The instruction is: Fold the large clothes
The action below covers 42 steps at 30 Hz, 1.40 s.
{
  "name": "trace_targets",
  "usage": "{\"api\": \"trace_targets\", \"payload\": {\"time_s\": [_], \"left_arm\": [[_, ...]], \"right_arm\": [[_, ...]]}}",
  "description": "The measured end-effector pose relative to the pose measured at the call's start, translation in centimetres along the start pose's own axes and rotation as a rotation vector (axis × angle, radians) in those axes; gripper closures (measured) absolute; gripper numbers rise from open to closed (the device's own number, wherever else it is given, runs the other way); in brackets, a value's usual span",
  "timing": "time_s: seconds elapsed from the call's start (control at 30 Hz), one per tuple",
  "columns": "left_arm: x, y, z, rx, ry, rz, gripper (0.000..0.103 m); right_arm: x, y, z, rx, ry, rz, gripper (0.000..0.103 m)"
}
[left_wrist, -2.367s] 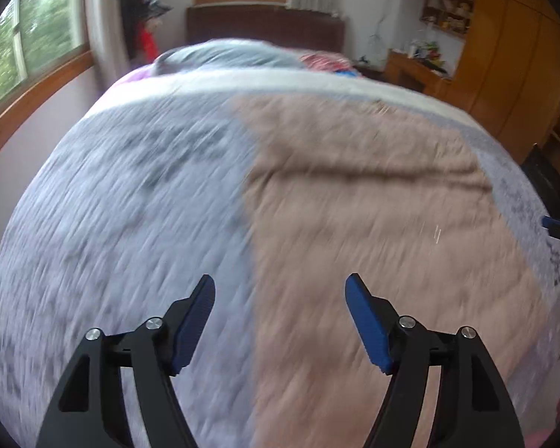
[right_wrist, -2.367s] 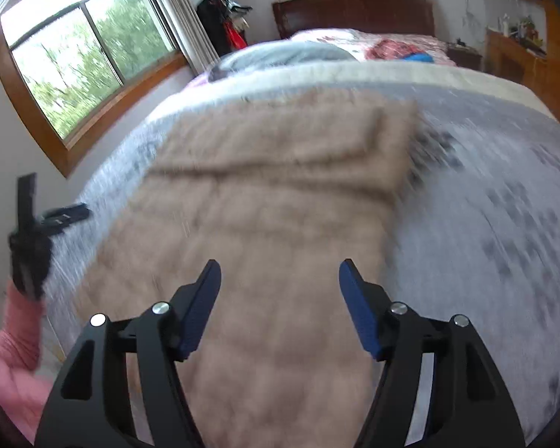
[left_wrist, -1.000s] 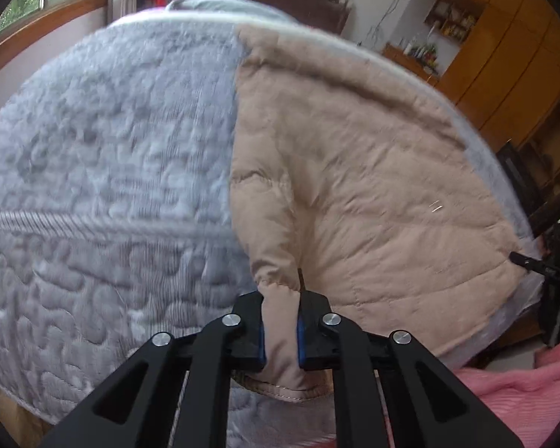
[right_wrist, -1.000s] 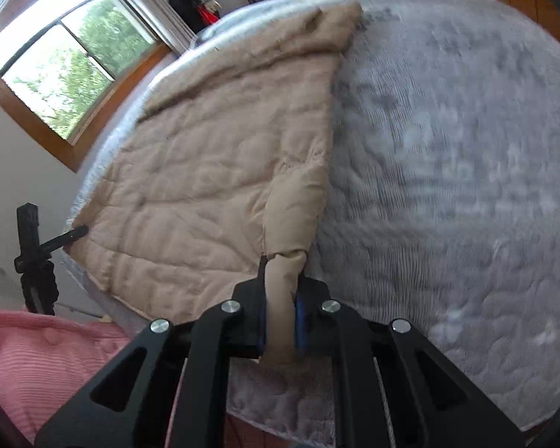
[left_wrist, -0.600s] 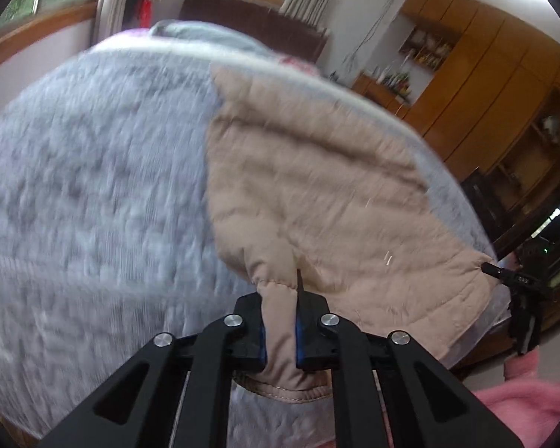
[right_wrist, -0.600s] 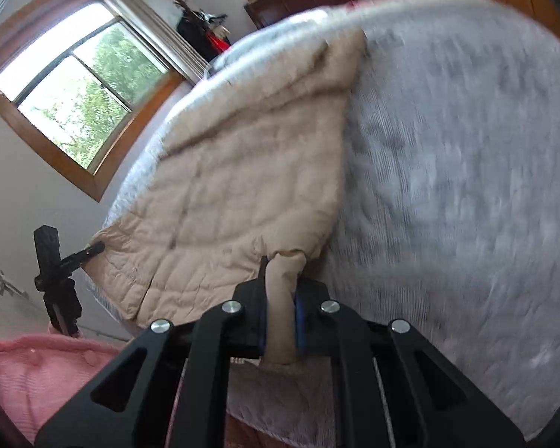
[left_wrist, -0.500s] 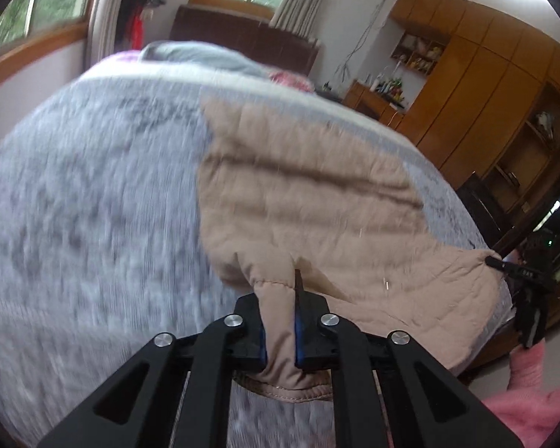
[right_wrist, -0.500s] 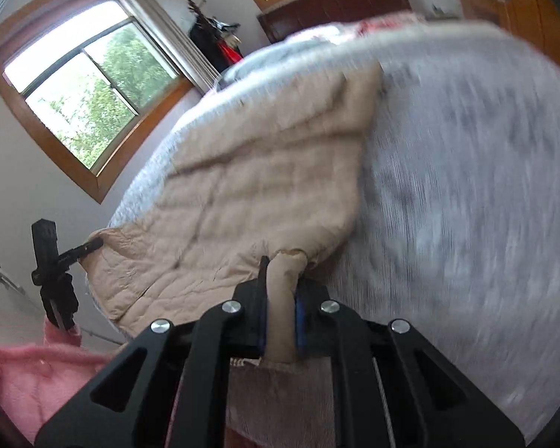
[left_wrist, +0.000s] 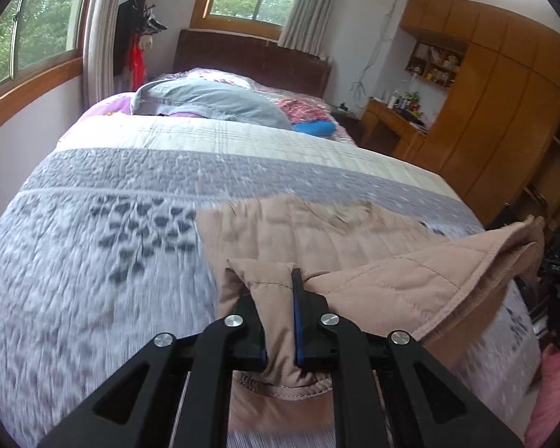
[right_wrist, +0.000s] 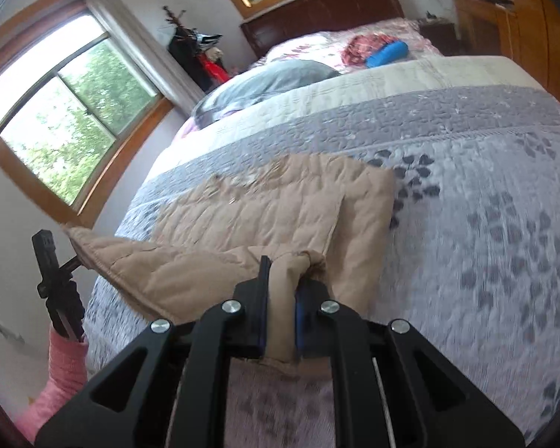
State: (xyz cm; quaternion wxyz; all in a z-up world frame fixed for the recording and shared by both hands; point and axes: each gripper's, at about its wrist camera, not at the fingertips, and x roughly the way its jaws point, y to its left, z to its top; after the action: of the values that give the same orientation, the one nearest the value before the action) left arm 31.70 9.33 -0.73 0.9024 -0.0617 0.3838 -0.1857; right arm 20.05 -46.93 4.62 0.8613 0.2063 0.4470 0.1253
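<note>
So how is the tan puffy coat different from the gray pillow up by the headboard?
The tan quilted coat is half lifted, its near hem pinched by the left hand-held gripper and right hand-held gripper; the gray pillow lies untouched. The coat is stitched in squares, the pillow smooth. Both rest on the bed.

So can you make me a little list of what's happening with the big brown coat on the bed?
garment: tan quilted coat, near hem lifted off the bed
surface: grey patterned quilt
left tool: shut on the coat's hem
right tool: shut on the coat's hem
far part of coat: lying flat on the quilt
behind: grey pillow, wooden headboard
</note>
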Motion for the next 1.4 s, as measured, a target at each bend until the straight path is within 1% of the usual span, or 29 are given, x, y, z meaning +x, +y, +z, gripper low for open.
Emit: {"api": "trace_targets", "payload": {"time_s": [0.03, 0.07, 0.1, 0.23, 0.3, 0.4, 0.5, 0.57, 0.63, 0.67, 0.73, 0.77, 0.8, 0.83, 0.87, 0.9, 0.93, 0.97, 1.03, 1.1, 1.13, 1.17, 1.23, 1.3, 1.33, 1.37, 1.4], "left_arm": [[1.6, 0.4, 1.0, -0.009, 0.009, 0.008, 0.093], [2.6, 0.7, 1.5, -0.018, 0.018, 0.008, 0.093], [4.1, 1.2, 2.2, -0.034, 0.031, 0.009, 0.093], [9.0, 2.7, 3.9, -0.087, 0.094, 0.014, 0.093], [11.1, 3.4, 4.1, -0.100, 0.125, 0.024, 0.093], [13.8, 4.1, 4.2, -0.112, 0.161, 0.034, 0.093], [16.0, 5.2, 4.3, -0.150, 0.202, 0.014, 0.091], [16.8, 6.0, 4.4, -0.191, 0.225, -0.013, 0.090], [17.0, 6.6, 4.7, -0.229, 0.247, -0.054, 0.088], [16.8, 7.1, 4.9, -0.252, 0.257, -0.092, 0.088], [15.9, 8.2, 5.3, -0.308, 0.256, -0.189, 0.082], [15.6, 8.6, 5.3, -0.330, 0.257, -0.226, 0.080], [15.0, 9.3, 5.4, -0.365, 0.260, -0.289, 0.075], [14.6, 9.6, 5.5, -0.389, 0.260, -0.330, 0.071], [14.1, 10.3, 5.5, -0.425, 0.260, -0.387, 0.069], [13.6, 10.9, 5.4, -0.459, 0.263, -0.430, 0.067], [13.3, 11.2, 5.4, -0.477, 0.261, -0.451, 0.066], [12.7, 11.5, 5.3, -0.492, 0.254, -0.455, 0.064], [11.5, 12.2, 5.3, -0.503, 0.230, -0.430, 0.060], [9.9, 13.4, 5.2, -0.529, 0.178, -0.430, 0.060], [9.3, 13.6, 5.0, -0.532, 0.157, -0.402, 0.060], [9.0, 13.5, 4.7, -0.516, 0.156, -0.373, 0.060], [8.8, 11.9, 3.5, -0.420, 0.183, -0.264, 0.060], [9.2, 9.9, 2.1, -0.325, 0.214, -0.191, 0.060], [9.6, 8.9, 1.2, -0.284, 0.236, -0.172, 0.060], [9.9, 8.1, 0.6, -0.263, 0.251, -0.163, 0.060], [10.4, 7.0, -0.2, -0.235, 0.268, -0.153, 0.060]], "right_arm": [[1.0, -0.8, 1.1, 0.027, 0.013, 0.012, 0.094], [1.7, -1.1, 1.4, 0.036, 0.023, 0.019, 0.094], [3.0, -1.7, 2.5, 0.051, 0.035, 0.011, 0.094], [6.7, -3.3, 4.7, 0.089, 0.081, -0.016, 0.094], [8.6, -4.4, 5.4, 0.114, 0.102, -0.027, 0.094], [10.8, -6.0, 6.1, 0.159, 0.127, -0.019, 0.093], [12.6, -7.3, 6.5, 0.188, 0.153, -0.013, 0.091], [13.1, -8.1, 6.6, 0.224, 0.166, 0.003, 0.089], [12.9, -8.9, 6.6, 0.263, 0.163, 0.053, 0.087], [12.7, -9.2, 6.5, 0.276, 0.161, 0.076, 0.087], [11.8, -10.0, 6.2, 0.306, 0.155, 0.139, 0.081], [11.4, -10.1, 6.1, 0.310, 0.150, 0.158, 0.079], [10.8, -10.2, 5.9, 0.305, 0.141, 0.174, 0.074], [10.2, -10.2, 5.7, 0.297, 0.122, 0.157, 0.061], [9.6, -10.1, 5.6, 0.285, 0.105, 0.121, 0.051], [8.8, -9.9, 5.5, 0.263, 0.077, 0.081, 0.037], [8.3, -9.6, 5.2, 0.241, 0.068, 0.085, 0.039], [8.0, -9.4, 4.9, 0.232, 0.072, 0.101, 0.041], [7.7, -8.6, 4.2, 0.200, 0.081, 0.088, 0.044], [7.7, -7.6, 3.3, 0.153, 0.095, 0.058, 0.045], [7.8, -7.1, 2.8, 0.134, 0.106, 0.054, 0.045], [7.9, -6.7, 2.4, 0.120, 0.114, 0.051, 0.045], [8.4, -5.8, 1.5, 0.082, 0.131, 0.022, 0.045], [9.6, -5.3, 0.6, 0.061, 0.166, -0.012, 0.045], [10.1, -5.1, 0.4, 0.057, 0.180, -0.015, 0.045], [10.6, -4.9, 0.1, 0.055, 0.191, -0.019, 0.045], [11.0, -4.7, -0.1, 0.048, 0.194, -0.030, 0.048]]}}
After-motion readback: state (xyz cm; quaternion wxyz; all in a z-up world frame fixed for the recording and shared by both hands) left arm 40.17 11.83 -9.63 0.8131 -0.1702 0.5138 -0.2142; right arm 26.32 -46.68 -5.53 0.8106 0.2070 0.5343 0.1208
